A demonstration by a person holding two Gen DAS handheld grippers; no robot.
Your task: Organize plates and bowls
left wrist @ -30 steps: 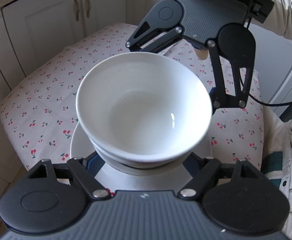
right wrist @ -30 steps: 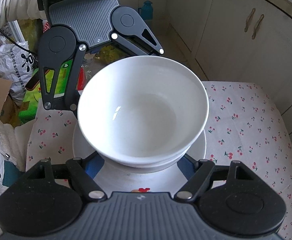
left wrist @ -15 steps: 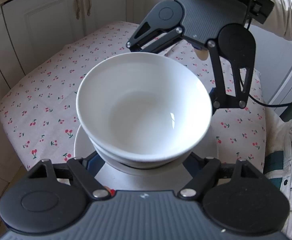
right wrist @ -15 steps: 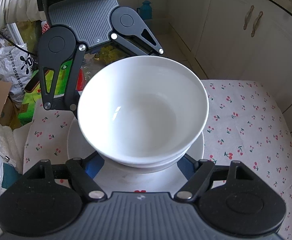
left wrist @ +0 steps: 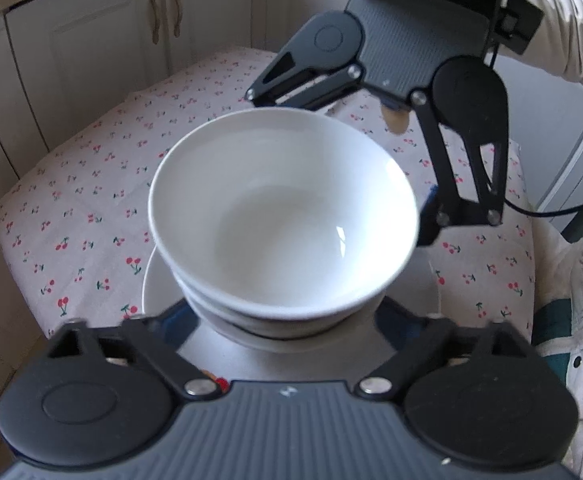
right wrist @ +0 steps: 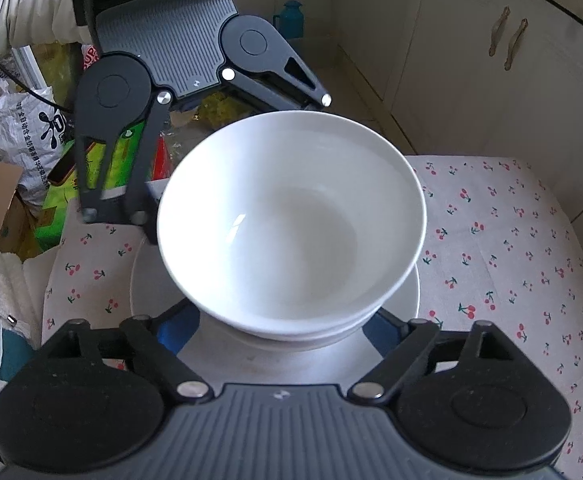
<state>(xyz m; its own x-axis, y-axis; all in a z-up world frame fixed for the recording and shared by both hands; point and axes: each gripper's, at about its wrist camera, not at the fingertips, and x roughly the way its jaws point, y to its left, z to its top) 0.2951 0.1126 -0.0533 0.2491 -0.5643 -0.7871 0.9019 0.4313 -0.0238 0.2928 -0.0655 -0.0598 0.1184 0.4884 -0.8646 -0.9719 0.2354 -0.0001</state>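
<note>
Cherry-print tablecloth (left wrist: 91, 216) under white plate (right wrist: 405, 300)

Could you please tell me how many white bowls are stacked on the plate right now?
2: the top bowl sits nested in a lower bowl, whose rim alone shows beneath it, on the plate. More could be hidden inside the stack.

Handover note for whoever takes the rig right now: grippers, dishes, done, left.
Left gripper: open, jaws have just been opening; fingers flank the base of the bowl stack without pressing.
Right gripper: the same, from the opposite side.
Dishes: top bowl nested in lower bowl, both on the plate, on the cherry-print tablecloth.
Done: the stack looks set down and released.
Left: back both grippers off without nudging the stack. No other dishes are in view.
</note>
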